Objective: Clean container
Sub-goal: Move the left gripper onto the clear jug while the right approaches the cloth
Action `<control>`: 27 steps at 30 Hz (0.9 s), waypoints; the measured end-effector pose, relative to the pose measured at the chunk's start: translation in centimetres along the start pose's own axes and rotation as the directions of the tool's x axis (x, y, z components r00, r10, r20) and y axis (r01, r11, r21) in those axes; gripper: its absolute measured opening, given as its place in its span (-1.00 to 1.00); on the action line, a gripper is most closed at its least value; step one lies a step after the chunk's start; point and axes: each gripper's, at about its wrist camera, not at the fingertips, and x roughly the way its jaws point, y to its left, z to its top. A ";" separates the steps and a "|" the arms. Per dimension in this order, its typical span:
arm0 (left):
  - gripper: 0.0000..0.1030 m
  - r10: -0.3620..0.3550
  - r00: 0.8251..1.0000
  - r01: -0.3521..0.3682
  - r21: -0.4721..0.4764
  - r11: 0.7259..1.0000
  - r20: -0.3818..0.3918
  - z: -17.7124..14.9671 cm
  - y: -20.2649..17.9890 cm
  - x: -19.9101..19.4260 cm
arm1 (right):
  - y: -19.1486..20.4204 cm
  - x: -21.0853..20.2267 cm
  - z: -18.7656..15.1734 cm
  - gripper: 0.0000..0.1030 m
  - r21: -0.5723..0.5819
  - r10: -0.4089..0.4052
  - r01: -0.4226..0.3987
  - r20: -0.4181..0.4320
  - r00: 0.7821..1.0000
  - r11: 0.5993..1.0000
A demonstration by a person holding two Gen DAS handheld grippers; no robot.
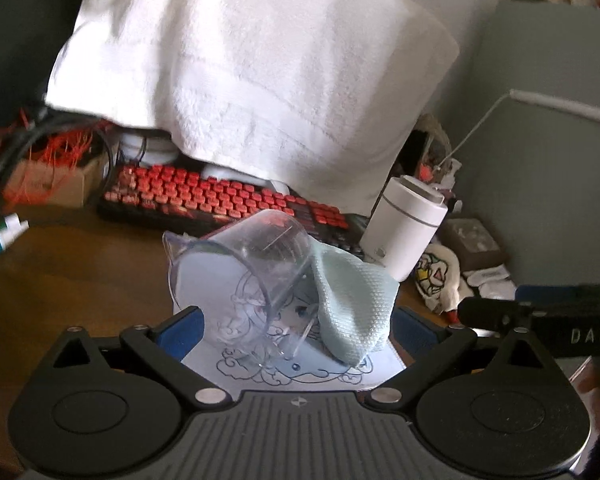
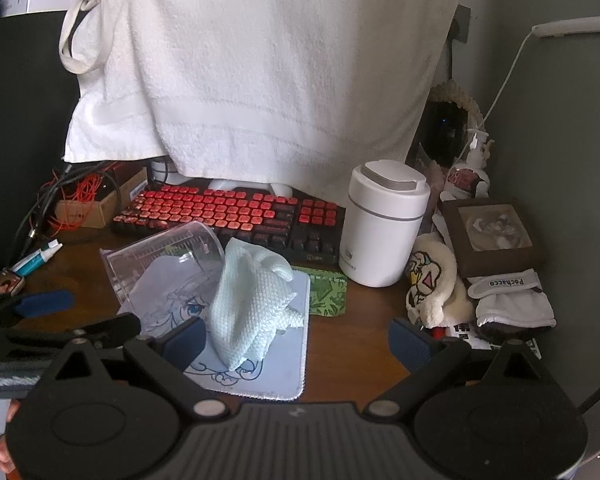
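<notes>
left wrist: cup [image 1: 244, 268] on its side on mat [image 2: 284, 372], cloth [image 1: 352, 304] touching it. left gripper [image 1: 296, 320] and right gripper [image 2: 296, 340] both spread, empty. fits either pre-wipe or post-wipe; undecided.

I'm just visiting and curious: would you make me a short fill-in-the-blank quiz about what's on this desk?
1. The clear plastic measuring cup lies on its ____.
2. The crumpled pale cloth rests on the illustrated ____ mat.
3. The keyboard behind them has ____ keys.
4. Both the left gripper and right gripper are ____.

Missing words: side; mouse; red; open
</notes>
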 end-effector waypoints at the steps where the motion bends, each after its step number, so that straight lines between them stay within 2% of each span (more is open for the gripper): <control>1: 0.97 -0.004 1.000 0.004 -0.013 1.000 0.000 -0.1 0.2 0.1 | 0.0 0.0 -0.1 0.90 -0.001 0.004 -0.004 0.003 1.000 1.000; 13: 0.97 0.035 0.999 -0.035 -0.018 0.999 0.020 -0.9 1.0 1.2 | -0.4 1.2 -0.8 0.90 0.017 0.055 -0.055 0.036 0.998 0.998; 22: 0.97 0.050 0.998 -0.048 -0.043 0.998 0.043 -1.3 2.0 2.0 | -0.8 2.4 -1.5 0.90 0.000 0.050 -0.050 0.039 0.998 0.999; 27: 0.97 0.029 0.997 -0.027 -0.038 0.999 0.065 -1.0 2.3 2.3 | -1.7 2.8 -2.0 0.90 0.024 0.138 -0.140 0.078 0.987 0.990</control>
